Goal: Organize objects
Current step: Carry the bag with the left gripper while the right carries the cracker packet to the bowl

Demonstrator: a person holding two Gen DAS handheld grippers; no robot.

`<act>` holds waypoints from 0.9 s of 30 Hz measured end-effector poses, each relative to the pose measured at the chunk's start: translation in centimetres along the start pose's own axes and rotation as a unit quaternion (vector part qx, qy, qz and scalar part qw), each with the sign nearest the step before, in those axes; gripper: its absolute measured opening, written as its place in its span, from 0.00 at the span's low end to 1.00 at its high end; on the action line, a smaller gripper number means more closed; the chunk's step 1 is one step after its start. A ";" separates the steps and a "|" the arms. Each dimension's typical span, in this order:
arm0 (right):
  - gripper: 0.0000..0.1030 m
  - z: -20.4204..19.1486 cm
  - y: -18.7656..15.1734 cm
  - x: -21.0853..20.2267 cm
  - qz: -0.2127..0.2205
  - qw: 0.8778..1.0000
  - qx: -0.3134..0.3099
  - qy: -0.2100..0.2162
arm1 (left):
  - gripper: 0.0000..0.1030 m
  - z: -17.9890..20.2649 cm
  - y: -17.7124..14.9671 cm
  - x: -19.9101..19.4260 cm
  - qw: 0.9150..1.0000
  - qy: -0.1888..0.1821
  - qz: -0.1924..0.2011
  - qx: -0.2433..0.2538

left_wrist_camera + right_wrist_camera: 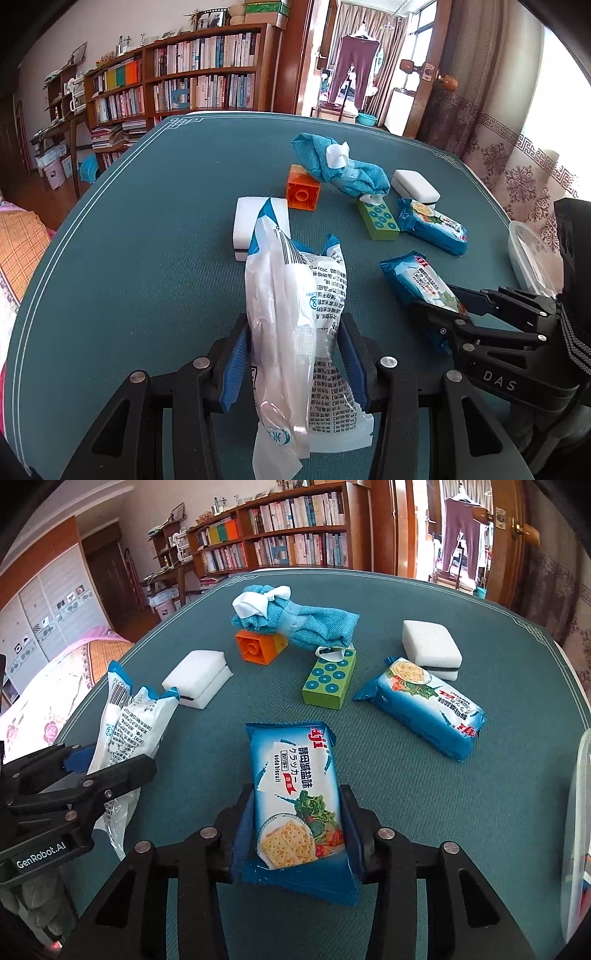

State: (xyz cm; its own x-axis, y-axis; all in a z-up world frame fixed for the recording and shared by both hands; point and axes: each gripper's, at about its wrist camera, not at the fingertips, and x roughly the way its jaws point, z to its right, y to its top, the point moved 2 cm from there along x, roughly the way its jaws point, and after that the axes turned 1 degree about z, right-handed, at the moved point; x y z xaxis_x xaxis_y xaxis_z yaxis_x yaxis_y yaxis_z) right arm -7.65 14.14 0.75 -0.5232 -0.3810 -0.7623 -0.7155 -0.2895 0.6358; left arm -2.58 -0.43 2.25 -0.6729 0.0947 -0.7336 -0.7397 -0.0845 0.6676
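My left fingers (293,363) pinch a white plastic bag (295,325) that stands up between the blue pads above the desk (147,258). My right fingers (297,825) are clamped on a blue soda biscuit pack (295,786) by its long sides. Beyond those fingertips lie a green block (330,681), an orange block (258,648), a teal cloth (295,624), two white sponges (195,679) and a second biscuit pack (424,705).
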 end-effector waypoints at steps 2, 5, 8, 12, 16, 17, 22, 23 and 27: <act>0.43 0.1 -0.3 -0.6 0.004 1.000 0.006 0.000 | 0.48 0.4 0.1 -0.1 1.000 -0.001 0.002 0.003; 0.42 0.7 -0.7 -1.7 0.014 1.000 0.018 0.001 | 0.48 0.9 0.2 -0.3 1.000 -0.003 0.004 0.009; 0.42 1.5 -1.0 -3.0 0.024 0.999 0.031 0.002 | 0.48 1.7 0.3 -0.4 1.000 -0.007 0.004 0.017; 0.42 2.6 -1.7 -4.8 0.036 0.998 0.051 0.003 | 0.48 2.9 0.4 -0.4 1.000 -0.011 0.005 0.029; 0.42 3.7 -2.3 -6.2 0.048 0.997 0.066 -0.002 | 0.48 4.3 0.6 -0.6 0.999 -0.015 0.007 0.041; 0.42 4.0 -2.4 -6.6 0.051 0.996 0.070 -0.003 | 0.48 4.6 0.6 -0.6 0.999 -0.016 0.008 0.044; 0.42 5.7 -3.1 -8.7 0.071 0.993 0.090 -0.012 | 0.48 6.7 0.9 -0.9 0.998 -0.024 0.013 0.063; 0.42 6.1 -3.3 -9.3 0.075 0.993 0.094 -0.015 | 0.48 7.1 0.9 -1.0 0.997 -0.027 0.014 0.067; 0.42 8.0 -4.0 -11.4 0.093 0.989 0.112 -0.032 | 0.48 9.2 1.2 -1.2 0.996 -0.039 0.017 0.084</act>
State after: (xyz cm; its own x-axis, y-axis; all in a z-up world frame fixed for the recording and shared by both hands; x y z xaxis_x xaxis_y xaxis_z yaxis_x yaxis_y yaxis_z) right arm -2.58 26.63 5.92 -0.6776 -0.3518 -0.6459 -0.6856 -0.0155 0.7278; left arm -2.61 8.47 5.09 -0.6903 0.1726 -0.7026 -0.7017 0.0770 0.7083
